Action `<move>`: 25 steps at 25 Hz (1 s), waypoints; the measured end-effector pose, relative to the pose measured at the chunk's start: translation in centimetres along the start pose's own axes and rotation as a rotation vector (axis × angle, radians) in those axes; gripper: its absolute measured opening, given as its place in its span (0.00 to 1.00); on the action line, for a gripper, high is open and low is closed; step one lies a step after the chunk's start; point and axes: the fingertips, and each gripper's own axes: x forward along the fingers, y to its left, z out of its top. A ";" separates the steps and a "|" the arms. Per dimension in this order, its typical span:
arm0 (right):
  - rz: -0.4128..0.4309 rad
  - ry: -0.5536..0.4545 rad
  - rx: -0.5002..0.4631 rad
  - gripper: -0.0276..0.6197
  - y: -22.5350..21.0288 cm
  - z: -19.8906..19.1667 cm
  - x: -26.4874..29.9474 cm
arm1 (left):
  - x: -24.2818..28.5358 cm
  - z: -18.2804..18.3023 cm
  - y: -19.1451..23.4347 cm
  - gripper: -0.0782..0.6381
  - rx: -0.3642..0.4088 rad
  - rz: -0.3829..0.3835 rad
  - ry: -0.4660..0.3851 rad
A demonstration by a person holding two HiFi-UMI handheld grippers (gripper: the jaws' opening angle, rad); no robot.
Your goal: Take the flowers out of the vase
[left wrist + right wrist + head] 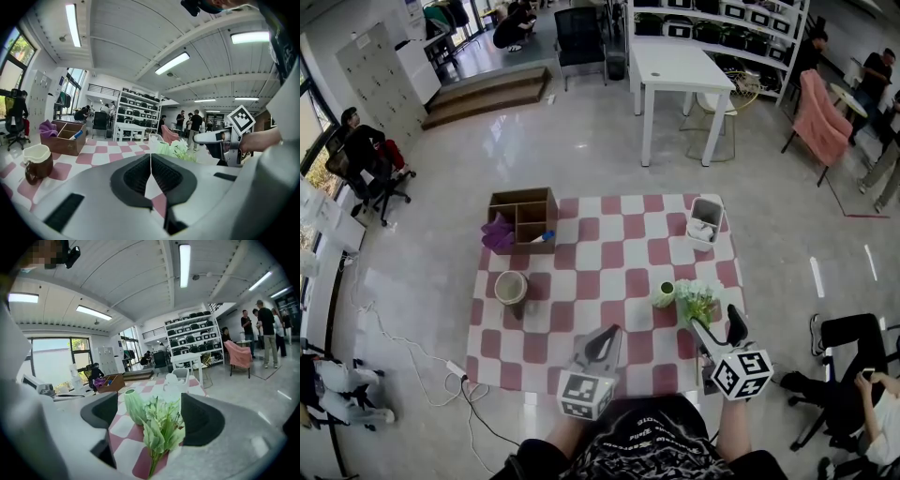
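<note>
1. Fingers of the right gripper (149,404) are released and spread wide, with neither pad pressing on anything.
2. The flowers (161,427) lie in the gap between those fingers on the checked counter (581,272). Their stems point back toward the gripper, and their leaves are clear of both pads.
3. The green vase (664,294) stands upright just beyond the left-hand finger of that pair, close beside the flower heads.
4. The right forearm (733,424) reaches out from the person's body at the lower edge of the head view. The gripper points forward over the counter and dips slightly.
5. The left gripper (612,333) has its fingers clenched together on nothing, with only a thin seam between them.
6. It is held out on the left forearm (570,429), beside the right gripper, and points across the counter a little below level.
7. A brown mug (37,161) sits well to the left of the left fingers, and a wooden box (63,138) stands farther beyond it.
8. From the left fingers, the right hand (258,139) shows off to the right, holding its gripper under the marker cube (241,120).
</note>
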 end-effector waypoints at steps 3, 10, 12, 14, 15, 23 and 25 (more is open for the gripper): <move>-0.012 -0.056 -0.035 0.67 0.5 1.7 -0.7 | -0.5 0.9 0.0 0.13 -0.001 0.009 -0.022; -0.021 -0.135 -0.087 0.67 1.7 3.6 -1.6 | -1.1 3.4 -0.5 0.13 0.030 0.000 -0.092; -0.011 -0.133 -0.114 0.67 2.2 3.5 -1.6 | -1.2 3.8 -0.6 0.13 0.045 -0.001 -0.103; 0.001 -0.128 -0.138 0.67 2.8 3.4 -1.7 | -1.3 4.0 -0.8 0.13 0.051 0.000 -0.110; 0.006 -0.124 -0.147 0.67 3.1 3.3 -1.7 | -1.4 4.1 -0.8 0.13 0.050 0.000 -0.111; 0.026 -0.111 -0.186 0.37 4.5 2.6 -2.0 | -1.6 4.1 -1.2 0.13 0.050 0.003 -0.113; 0.029 -0.099 -0.186 0.32 4.6 2.2 -1.9 | -1.7 4.2 -1.3 0.13 0.044 0.002 -0.113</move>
